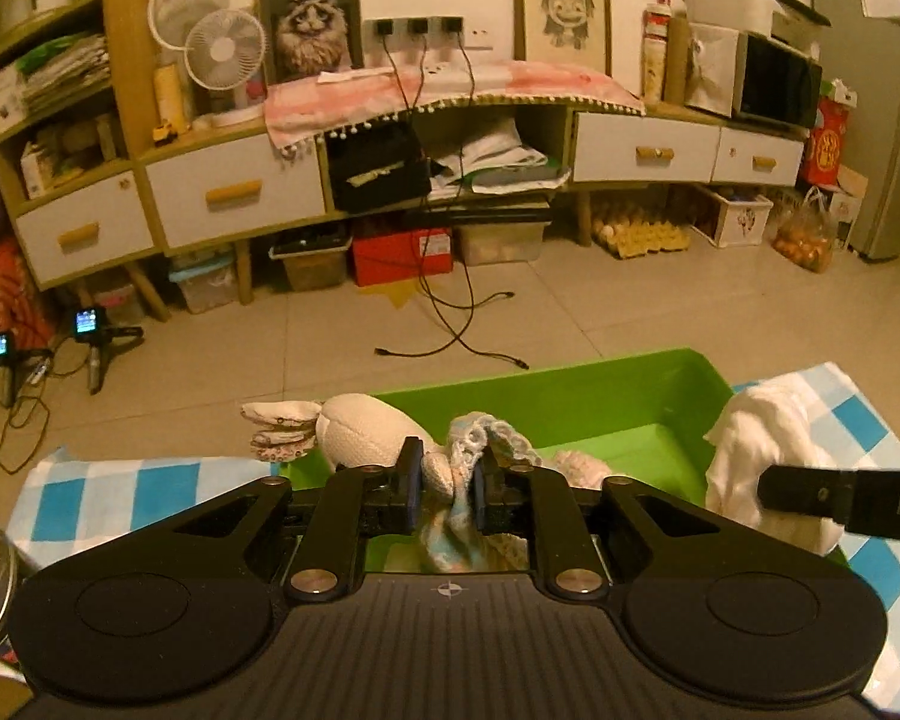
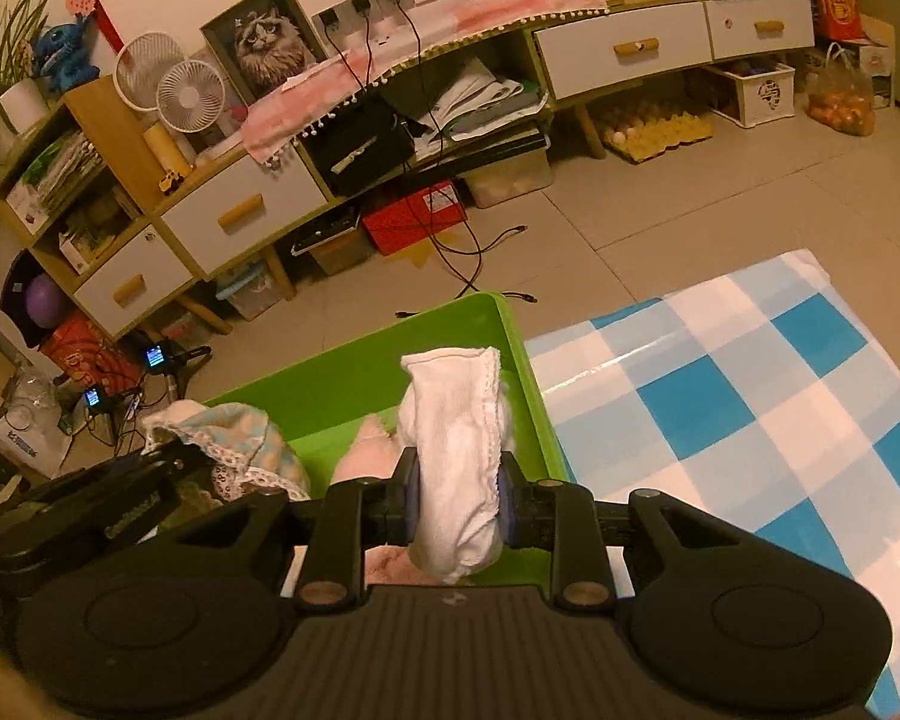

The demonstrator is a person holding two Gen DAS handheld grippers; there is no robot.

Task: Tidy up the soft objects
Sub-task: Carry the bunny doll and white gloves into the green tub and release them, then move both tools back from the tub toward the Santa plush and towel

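Green bin [image 1: 576, 387]: left hand-held gripper [image 1: 445, 480] pinches one plush toy [image 1: 360, 429]; right hand-held gripper [image 2: 455, 507] pinches one white cloth [image 2: 456, 438].

wrist views close, forward-down | shared: green bin [image 1: 570, 396] [image 2: 354, 372], cabinet beyond

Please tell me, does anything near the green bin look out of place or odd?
Mostly no. Both grippers hold soft items over the green bin: the left gripper a stuffed toy, the right gripper a white cloth. Only loose black cables trail across the floor beyond the bin.
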